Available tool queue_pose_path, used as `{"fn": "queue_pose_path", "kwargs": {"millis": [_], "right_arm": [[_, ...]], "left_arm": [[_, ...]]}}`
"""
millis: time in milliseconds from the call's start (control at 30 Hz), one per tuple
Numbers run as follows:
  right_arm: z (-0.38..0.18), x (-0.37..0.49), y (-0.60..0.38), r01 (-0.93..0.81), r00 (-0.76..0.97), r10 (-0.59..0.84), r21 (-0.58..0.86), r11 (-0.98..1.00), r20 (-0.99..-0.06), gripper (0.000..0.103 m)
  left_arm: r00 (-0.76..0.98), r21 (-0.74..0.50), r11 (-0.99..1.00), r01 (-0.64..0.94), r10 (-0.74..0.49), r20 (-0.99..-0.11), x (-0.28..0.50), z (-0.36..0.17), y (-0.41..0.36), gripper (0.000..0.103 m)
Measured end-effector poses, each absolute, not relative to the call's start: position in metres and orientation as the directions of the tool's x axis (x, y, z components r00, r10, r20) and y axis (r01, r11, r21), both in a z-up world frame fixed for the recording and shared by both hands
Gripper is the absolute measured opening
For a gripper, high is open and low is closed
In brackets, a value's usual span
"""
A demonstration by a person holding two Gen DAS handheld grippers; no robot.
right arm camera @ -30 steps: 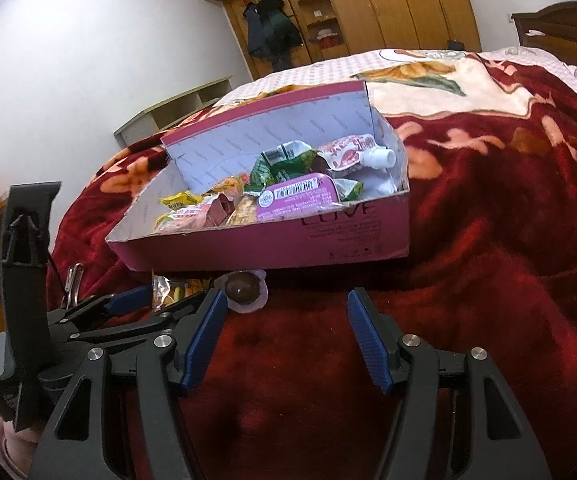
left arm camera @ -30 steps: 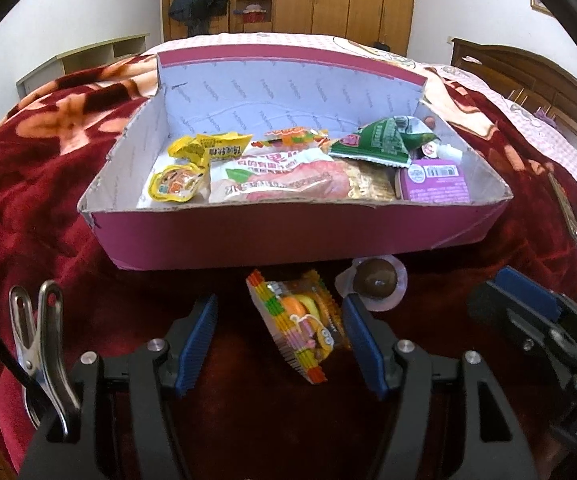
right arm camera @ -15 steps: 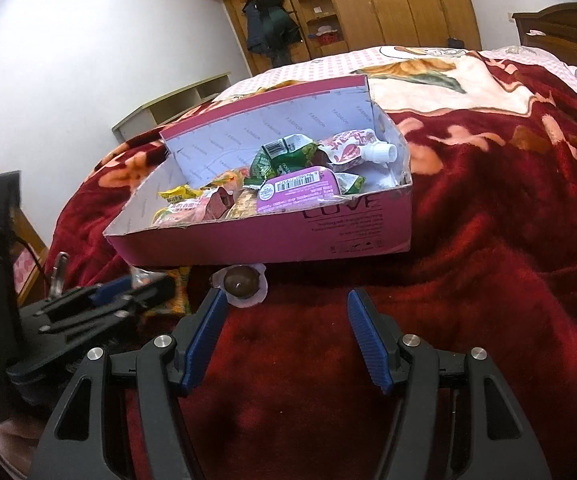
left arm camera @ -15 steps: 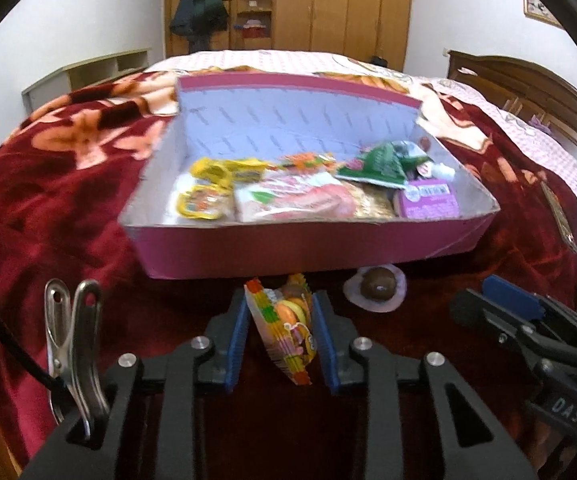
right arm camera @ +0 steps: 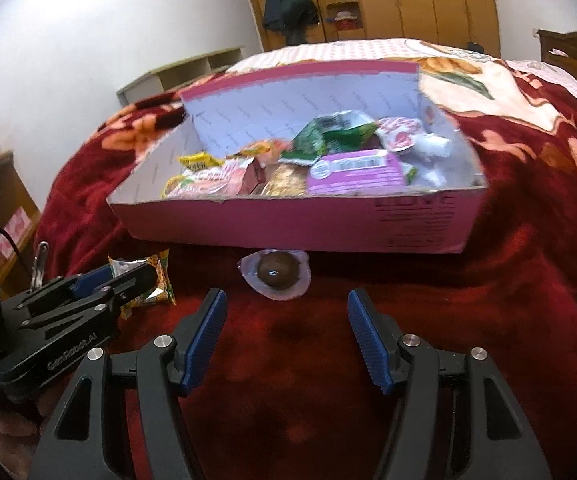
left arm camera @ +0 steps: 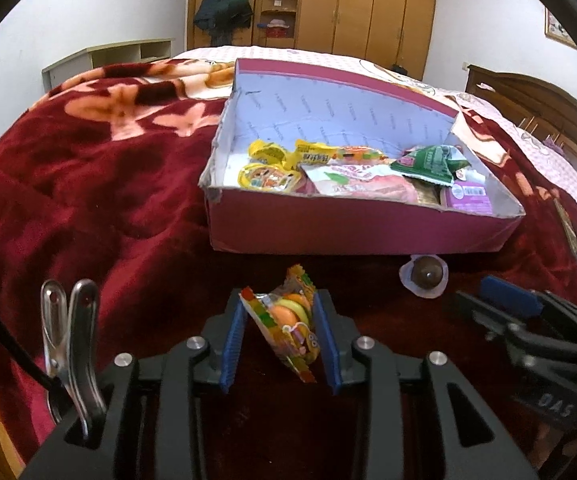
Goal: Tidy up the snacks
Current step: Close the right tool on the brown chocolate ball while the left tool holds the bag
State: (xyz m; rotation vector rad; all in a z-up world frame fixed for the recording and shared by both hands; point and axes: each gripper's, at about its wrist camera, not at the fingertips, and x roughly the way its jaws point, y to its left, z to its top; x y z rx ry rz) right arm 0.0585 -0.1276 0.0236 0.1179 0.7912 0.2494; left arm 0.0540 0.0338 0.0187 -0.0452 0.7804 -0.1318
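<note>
**Operator:** While I look through the left wrist camera, my left gripper (left arm camera: 282,338) has its blue pads pressed on both sides of a colourful gummy candy packet (left arm camera: 288,326); the packet stands on edge between them, just in front of the box's near wall. From the right wrist view I see that same gripper (right arm camera: 128,284) side-on, with the packet (right arm camera: 156,280) poking out past its tips.

**Observer:** And your other one?

**Operator:** My right gripper (right arm camera: 286,334) is spread wide with nothing between the pads, hanging over the red blanket (right arm camera: 528,280) of the bed. Just ahead of it a chocolate ball in a clear cup (right arm camera: 275,274) lies on the blanket, close against the near wall of the pink cardboard box (right arm camera: 328,228).

**Observer:** What does the box hold?

**Operator:** Plenty. Toward its left end sit yellow jelly cups (left arm camera: 266,174), a pink-and-white wrapped snack (left arm camera: 352,182) lies along the near wall, a green pouch (left arm camera: 428,162) rests on top of the pile, and a purple carton (left arm camera: 470,196) fills the right near corner. In the right view I also make out a white-capped squeeze pouch (right arm camera: 412,142) at the right end.

**Observer:** Where is the box itself?

**Operator:** On the bed, on the red floral blanket, with its tall back flap upright. Wooden wardrobes (left arm camera: 364,12) stand beyond the bed's far edge.
</note>
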Motion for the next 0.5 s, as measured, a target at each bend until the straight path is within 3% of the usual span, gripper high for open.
{"fn": "queue_pose_path", "kwargs": {"millis": [500], "right_arm": [[0.006,0.097,-0.1,-0.142,0.617,0.21,0.156,0.978,-0.759,0.063]], "left_arm": [[0.689,-0.147,0.983,0.114,-0.185,-0.7,0.06,0.008,0.042,0.044]]}}
